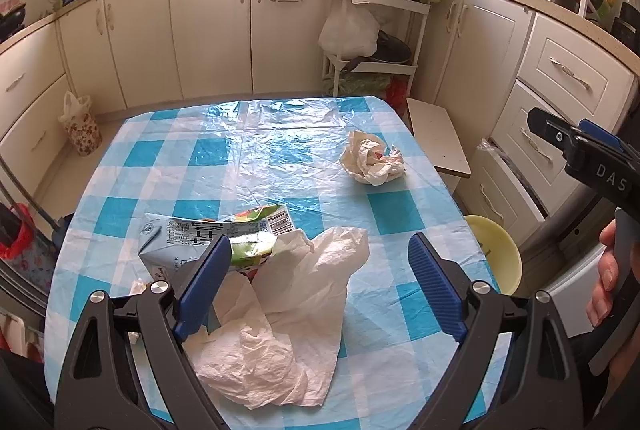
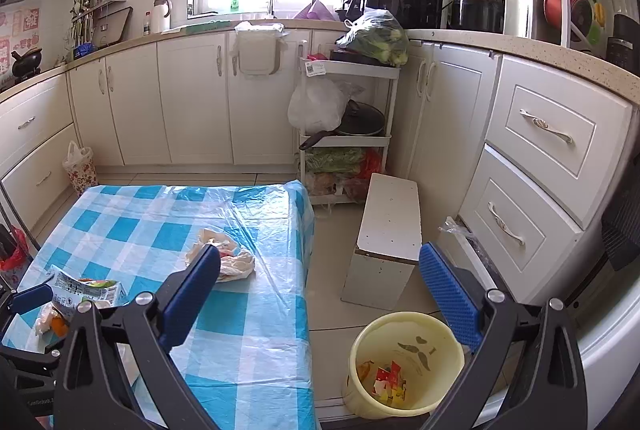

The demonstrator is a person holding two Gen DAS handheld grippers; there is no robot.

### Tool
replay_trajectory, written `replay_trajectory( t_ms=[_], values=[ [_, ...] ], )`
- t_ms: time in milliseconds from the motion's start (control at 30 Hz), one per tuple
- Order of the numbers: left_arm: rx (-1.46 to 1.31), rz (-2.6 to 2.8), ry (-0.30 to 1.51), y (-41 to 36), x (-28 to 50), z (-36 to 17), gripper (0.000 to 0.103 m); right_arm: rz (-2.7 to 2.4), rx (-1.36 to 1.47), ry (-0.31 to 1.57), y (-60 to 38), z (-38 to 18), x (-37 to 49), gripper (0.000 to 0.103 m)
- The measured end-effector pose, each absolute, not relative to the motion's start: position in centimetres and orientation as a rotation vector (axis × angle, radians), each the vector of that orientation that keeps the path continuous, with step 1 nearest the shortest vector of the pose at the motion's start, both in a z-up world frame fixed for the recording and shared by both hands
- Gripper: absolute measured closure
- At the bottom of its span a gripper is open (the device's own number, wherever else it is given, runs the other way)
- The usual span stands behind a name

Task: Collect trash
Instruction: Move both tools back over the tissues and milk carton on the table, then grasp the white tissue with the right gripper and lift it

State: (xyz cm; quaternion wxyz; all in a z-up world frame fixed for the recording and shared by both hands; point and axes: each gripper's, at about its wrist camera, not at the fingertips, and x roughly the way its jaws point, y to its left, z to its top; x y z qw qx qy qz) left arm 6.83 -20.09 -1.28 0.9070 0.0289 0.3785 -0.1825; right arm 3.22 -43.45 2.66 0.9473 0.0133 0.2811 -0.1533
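Note:
A crumpled white paper towel point(image 1: 288, 314) lies on the blue-checked tablecloth point(image 1: 160, 158), directly under my open left gripper point(image 1: 320, 282). Beside it lies a flattened blue-green drink carton point(image 1: 208, 238), partly behind the left finger. A crumpled wrapper wad point(image 1: 372, 158) sits farther right on the table and shows as the wad point(image 2: 236, 258) in the right wrist view. My right gripper point(image 2: 320, 294) hangs open and holds nothing, above the floor by the table's edge. The yellow trash bin point(image 2: 404, 362) below it holds red and yellow scraps. The carton point(image 2: 86, 290) and the left gripper's blue pad point(image 2: 32, 300) show at the left.
A white step stool point(image 2: 390, 242) stands beyond the bin, next to the drawers point(image 2: 540, 158). A white trolley point(image 2: 344, 134) with bags and a pan stands by the cabinets. A floral bin point(image 1: 82, 128) sits on the floor at the far left. A hand point(image 1: 608, 274) holds the right gripper.

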Motion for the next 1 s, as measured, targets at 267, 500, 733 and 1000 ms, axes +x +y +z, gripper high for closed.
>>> replay_trajectory(
  t_ms=[267,500,733,1000],
  values=[
    [0.052,-0.372,0.782,-19.8,6.9,-1.2,0.016,-0.308,0.022,0.572,-43.1,2.7,3.2,0.008],
    [0.049,-0.355,0.766,-18.8,7.0,-0.6,0.016,-0.296,0.018,0.579,-42.7,2.8,3.3,0.008],
    [0.011,-0.265,0.767,-13.8,7.9,0.0,0.016,-0.236,0.034,0.631,-42.2,2.0,3.8,0.008],
    [-0.011,-0.127,0.869,-7.0,9.0,-2.8,0.016,-0.071,0.093,0.767,-40.1,-0.3,5.4,0.008]
  ],
)
